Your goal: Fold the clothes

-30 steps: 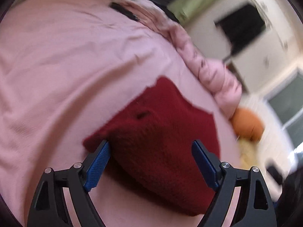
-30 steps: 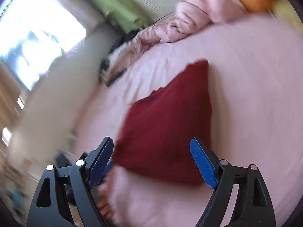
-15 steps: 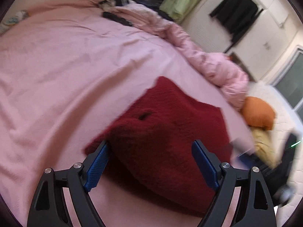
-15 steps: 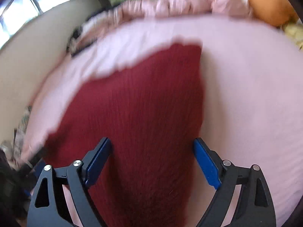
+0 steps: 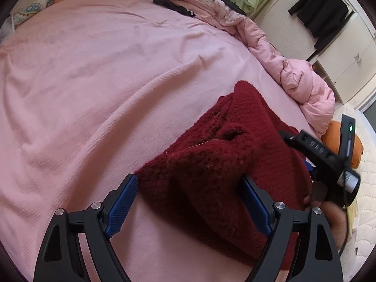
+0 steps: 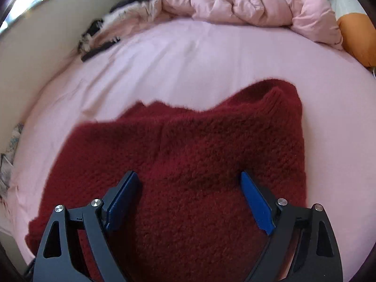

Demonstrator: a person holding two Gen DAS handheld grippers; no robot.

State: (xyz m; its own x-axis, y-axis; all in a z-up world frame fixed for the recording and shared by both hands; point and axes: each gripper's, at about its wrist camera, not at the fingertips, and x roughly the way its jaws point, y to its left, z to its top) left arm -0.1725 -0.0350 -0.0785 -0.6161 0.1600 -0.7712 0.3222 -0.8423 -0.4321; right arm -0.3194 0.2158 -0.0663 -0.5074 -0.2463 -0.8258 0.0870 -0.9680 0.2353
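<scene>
A dark red knitted garment (image 5: 225, 164) lies folded in a thick bundle on the pink bed sheet (image 5: 94, 75). My left gripper (image 5: 190, 202) is open, its blue pads on either side of the bundle's near corner without pinching it. In the left wrist view the right gripper's black body (image 5: 324, 159) hovers over the garment's right side. In the right wrist view the red garment (image 6: 188, 155) spreads wide under my right gripper (image 6: 190, 199), which is open just above the knit with nothing between its fingers.
A crumpled pink duvet (image 6: 246, 7) runs along the far edge of the bed, with dark clothes (image 5: 174, 4) beside it. An orange cushion (image 6: 359, 37) sits off the bed's corner. White cupboards with a hanging black garment (image 5: 322, 11) stand behind. A wall (image 6: 35, 47) borders the bed.
The right gripper has swung in over the red garment and now hovers close above it. The left gripper has stayed at the garment's near corner, tilting slightly. Both remain open.
</scene>
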